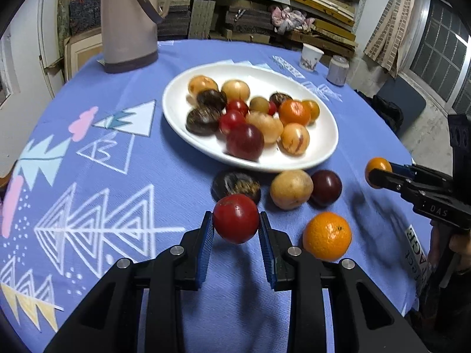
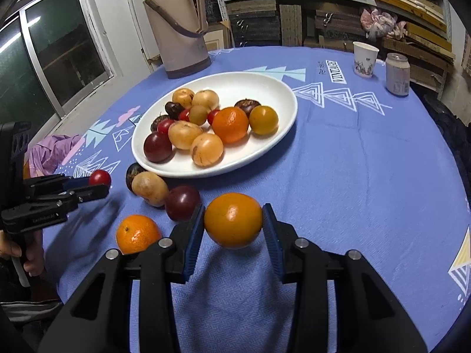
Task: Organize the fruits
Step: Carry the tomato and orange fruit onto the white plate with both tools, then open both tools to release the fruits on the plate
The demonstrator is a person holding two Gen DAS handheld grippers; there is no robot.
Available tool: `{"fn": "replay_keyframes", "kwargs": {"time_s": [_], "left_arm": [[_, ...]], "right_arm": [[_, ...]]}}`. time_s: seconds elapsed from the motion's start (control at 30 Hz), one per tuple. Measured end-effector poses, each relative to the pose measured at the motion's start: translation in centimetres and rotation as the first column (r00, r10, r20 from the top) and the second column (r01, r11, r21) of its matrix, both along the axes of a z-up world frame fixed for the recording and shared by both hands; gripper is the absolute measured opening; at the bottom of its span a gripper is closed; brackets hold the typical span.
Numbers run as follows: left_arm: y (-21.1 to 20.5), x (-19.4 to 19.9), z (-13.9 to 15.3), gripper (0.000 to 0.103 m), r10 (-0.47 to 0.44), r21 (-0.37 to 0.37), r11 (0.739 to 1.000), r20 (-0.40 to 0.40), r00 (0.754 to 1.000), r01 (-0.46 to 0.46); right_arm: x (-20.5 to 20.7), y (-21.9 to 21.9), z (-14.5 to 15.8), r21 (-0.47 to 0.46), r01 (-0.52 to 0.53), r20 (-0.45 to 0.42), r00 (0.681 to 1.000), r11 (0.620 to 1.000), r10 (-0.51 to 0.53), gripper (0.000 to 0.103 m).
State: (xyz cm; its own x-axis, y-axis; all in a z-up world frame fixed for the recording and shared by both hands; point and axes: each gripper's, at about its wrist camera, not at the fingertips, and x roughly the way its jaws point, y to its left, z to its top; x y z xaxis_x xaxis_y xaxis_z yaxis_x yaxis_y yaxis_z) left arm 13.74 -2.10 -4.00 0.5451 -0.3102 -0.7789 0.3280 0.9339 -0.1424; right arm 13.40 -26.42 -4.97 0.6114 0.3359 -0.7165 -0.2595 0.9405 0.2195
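Note:
My left gripper (image 1: 236, 229) is shut on a red tomato (image 1: 236, 218), held above the blue tablecloth in front of the white plate (image 1: 323, 153). My right gripper (image 2: 233, 229) is shut on a yellow-orange fruit (image 2: 233, 220), also held above the cloth. The plate (image 2: 282, 111) holds several mixed fruits. On the cloth near the plate lie a dark brown fruit (image 1: 235, 184), a tan fruit (image 1: 291, 189), a dark red plum (image 1: 326, 187) and an orange (image 1: 327, 235). The right gripper shows at the right of the left wrist view (image 1: 379, 173); the left gripper shows at the left of the right wrist view (image 2: 100, 184).
A beige thermos jug (image 2: 179, 26) stands behind the plate. A paper cup (image 2: 364, 58) and a can (image 2: 397, 73) stand at the far right of the round table. A purple cloth (image 2: 53, 151) lies at the left edge. Shelves of boards fill the background.

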Motion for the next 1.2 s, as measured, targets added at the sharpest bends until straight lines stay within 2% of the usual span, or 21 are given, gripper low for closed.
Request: {"fn": "replay_keyframes", "kwargs": {"time_s": [0.3,0.53,0.7,0.8,1.07,1.13,1.17,1.2], "left_arm": [[0.1,3.2,3.2,0.031,0.015,0.017,1.0,0.051,0.999,-0.016],[-1.5,6.9,3.5,0.031,0.03,0.037,0.999,0.064,0.998,-0.033],[-2.0,9.6,3.1,0.031,0.056,0.017,0.998,0.044,0.997,-0.057],[-2.2,10.9,2.6,0.031,0.072,0.008,0.997,0.029,0.997,-0.072],[-2.5,13.1,1.3,0.031,0.083,-0.005,0.997,-0.015,0.996,-0.083],[-2.6,13.2,1.1,0.031,0.086,-0.008,0.996,-0.021,0.996,-0.086],[-2.6,13.2,1.1,0.032,0.087,-0.009,0.996,-0.019,0.996,-0.087],[-2.7,13.1,1.2,0.036,0.088,-0.007,0.996,-0.012,0.996,-0.088]], "right_arm": [[1.4,-0.2,3.1,-0.004,-0.001,0.079,0.997,1.0,0.002,0.039],[5.1,1.1,4.7,0.007,-0.015,0.114,0.993,1.0,0.014,0.039],[8.3,2.4,4.7,0.012,-0.006,0.119,0.993,1.0,0.005,0.039],[10.5,3.2,4.1,0.033,-0.007,0.099,0.995,0.999,0.004,0.039],[14.8,5.8,1.5,0.008,-0.008,0.026,1.0,1.0,0.008,0.039],[15.1,5.8,1.4,0.004,0.013,0.027,1.0,1.0,-0.013,0.05],[15.1,5.7,1.5,0.011,0.024,0.033,0.999,1.0,-0.025,0.061],[14.9,5.5,1.7,0.033,0.036,0.044,0.998,0.999,-0.037,0.066]]}}
